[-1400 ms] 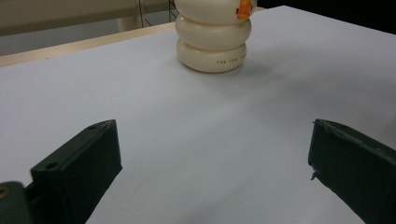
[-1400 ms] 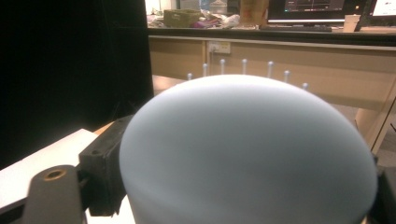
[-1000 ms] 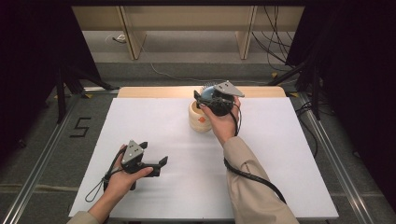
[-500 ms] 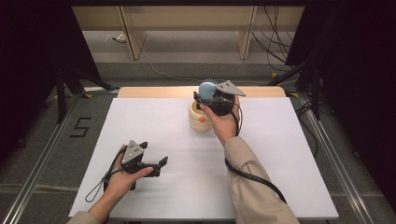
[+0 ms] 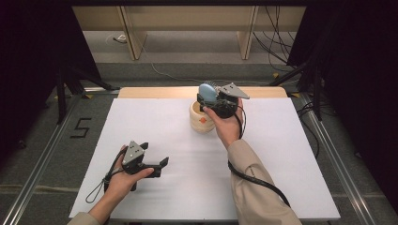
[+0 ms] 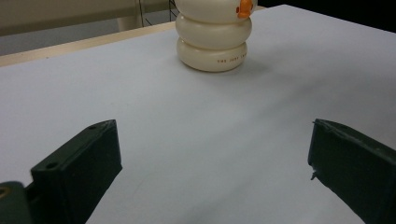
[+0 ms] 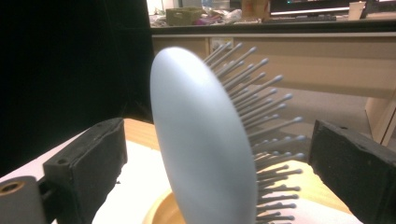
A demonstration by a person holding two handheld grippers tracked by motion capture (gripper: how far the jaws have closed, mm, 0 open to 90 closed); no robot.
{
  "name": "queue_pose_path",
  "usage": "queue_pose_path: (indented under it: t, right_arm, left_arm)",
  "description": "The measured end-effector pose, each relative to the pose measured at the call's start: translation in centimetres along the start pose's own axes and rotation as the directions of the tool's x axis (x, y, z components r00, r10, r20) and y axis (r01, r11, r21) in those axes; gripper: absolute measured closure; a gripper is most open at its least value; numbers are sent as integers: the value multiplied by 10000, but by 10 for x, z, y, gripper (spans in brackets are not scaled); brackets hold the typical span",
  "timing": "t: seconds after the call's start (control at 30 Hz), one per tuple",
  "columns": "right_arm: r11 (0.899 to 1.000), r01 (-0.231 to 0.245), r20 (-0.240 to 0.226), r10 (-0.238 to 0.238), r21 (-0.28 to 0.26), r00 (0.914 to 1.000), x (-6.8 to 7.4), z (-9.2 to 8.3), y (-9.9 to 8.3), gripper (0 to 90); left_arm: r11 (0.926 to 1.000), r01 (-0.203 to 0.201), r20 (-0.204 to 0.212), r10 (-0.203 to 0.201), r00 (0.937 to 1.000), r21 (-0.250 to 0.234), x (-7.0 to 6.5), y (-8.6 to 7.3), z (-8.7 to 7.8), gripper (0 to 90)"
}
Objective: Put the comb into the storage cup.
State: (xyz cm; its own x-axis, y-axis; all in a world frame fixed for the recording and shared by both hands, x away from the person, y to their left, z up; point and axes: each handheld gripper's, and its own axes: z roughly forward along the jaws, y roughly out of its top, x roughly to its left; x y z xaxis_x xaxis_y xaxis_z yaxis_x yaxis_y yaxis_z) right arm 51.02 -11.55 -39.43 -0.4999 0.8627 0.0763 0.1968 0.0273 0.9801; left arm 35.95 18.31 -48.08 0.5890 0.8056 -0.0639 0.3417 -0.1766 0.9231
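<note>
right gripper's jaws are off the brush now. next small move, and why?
Probably lift the right gripper straight back from the hairbrush. Its jaws stand wide with gaps on both sides, and the brush stands head-up in the cream holder, so it seems placed. A sideways move could catch the bristles.

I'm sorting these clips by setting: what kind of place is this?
Probably a lab recording booth: a white table walled by black curtains, loose cables on the floor, and a floor mark "5".
</note>
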Motion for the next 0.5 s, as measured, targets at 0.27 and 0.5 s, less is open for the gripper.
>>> queue_pose_path:
  t: [0.27,0.5]
  right_arm:
    - [9998,174,-21,-175,-71,9998,1,-7,5,50]
    - [9998,212,-32,-213,-13,9998,0,-11,4,47]
  left_arm:
    - [10000,16,-11,-16,10000,-23,0,0,0,20]
    - [10000,37,-6,-37,10000,-2,0,0,0,20]
